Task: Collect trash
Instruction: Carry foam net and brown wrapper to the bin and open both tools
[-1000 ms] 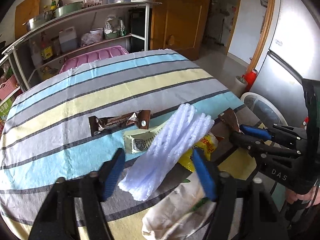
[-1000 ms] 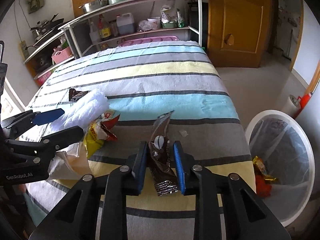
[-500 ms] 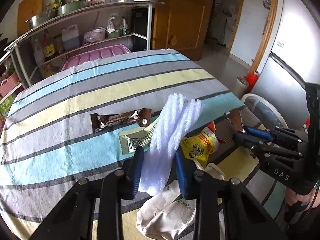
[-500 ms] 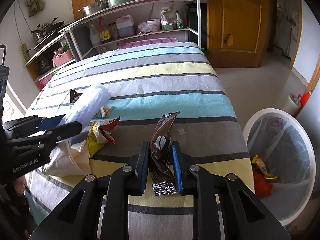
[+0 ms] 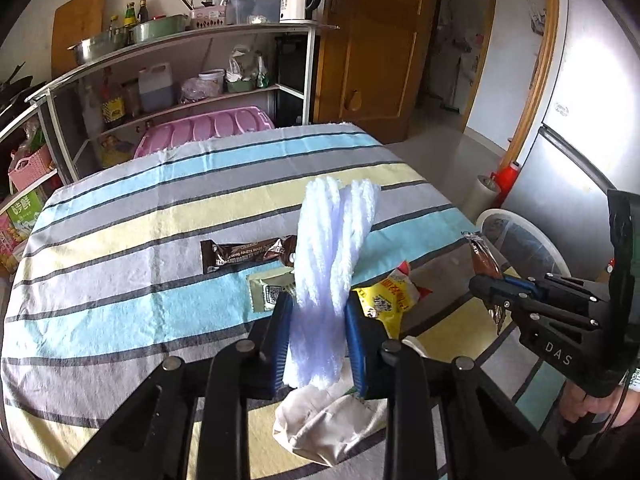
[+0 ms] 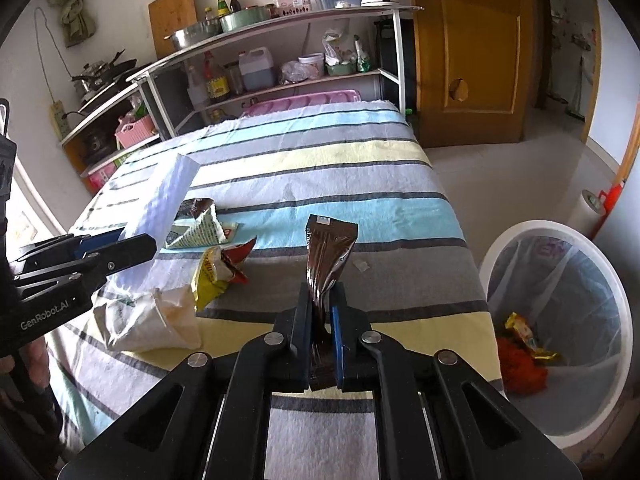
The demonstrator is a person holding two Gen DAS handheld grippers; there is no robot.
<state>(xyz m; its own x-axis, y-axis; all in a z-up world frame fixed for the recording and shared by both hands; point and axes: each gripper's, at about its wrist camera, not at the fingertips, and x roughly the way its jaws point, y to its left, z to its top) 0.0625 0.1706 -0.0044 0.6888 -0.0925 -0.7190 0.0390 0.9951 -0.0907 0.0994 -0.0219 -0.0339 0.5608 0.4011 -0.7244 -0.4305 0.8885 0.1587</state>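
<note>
My left gripper has its jaws closing on a white foam net sleeve, and the pads press its sides. The sleeve stands up from the striped tablecloth. My right gripper has its jaws closing tight on a brown foil wrapper, which stands upright. On the cloth lie a brown bar wrapper, a pale green packet, a yellow snack bag and a white paper bag. A white bin with a clear liner stands on the floor to the right.
Beyond the table's far edge stand a metal shelf with bottles and pots, and a pink tub. A wooden door is at the back and a fridge on the right. The bin holds red and yellow wrappers.
The left jaws closed onto the foam sleeve, which tipped from lying flat to nearly upright. The right jaws narrowed onto the brown wrapper, which now stands straighter.
</note>
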